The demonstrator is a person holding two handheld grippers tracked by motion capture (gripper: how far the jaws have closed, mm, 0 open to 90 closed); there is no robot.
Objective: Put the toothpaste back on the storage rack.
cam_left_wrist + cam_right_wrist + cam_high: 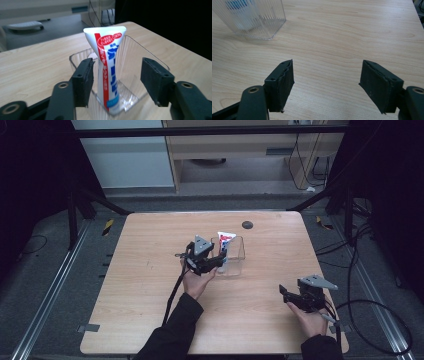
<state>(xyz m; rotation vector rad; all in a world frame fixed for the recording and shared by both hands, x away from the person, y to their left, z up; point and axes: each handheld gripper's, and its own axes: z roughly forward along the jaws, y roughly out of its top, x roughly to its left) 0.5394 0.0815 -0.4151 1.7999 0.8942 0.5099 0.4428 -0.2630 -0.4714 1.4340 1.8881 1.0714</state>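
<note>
A white toothpaste tube (107,72) with red and blue print stands upright, cap down, in a clear ribbed container (130,50). The high view shows the tube (226,240) and the container (236,257) near the middle of the wooden table (150,270). My left gripper (116,80) is open, its jaws on either side of the tube without touching it. From above, the left gripper (220,261) reaches the container's left side. My right gripper (327,82) is open over bare wood near the front right corner (286,295), and the container (254,20) lies farther off.
A small dark round spot (247,224) marks the table's far edge. Bare wood surrounds the container on all sides. Cables (370,305) trail over the floor to the right of the table, and a metal rail (50,295) runs along the left.
</note>
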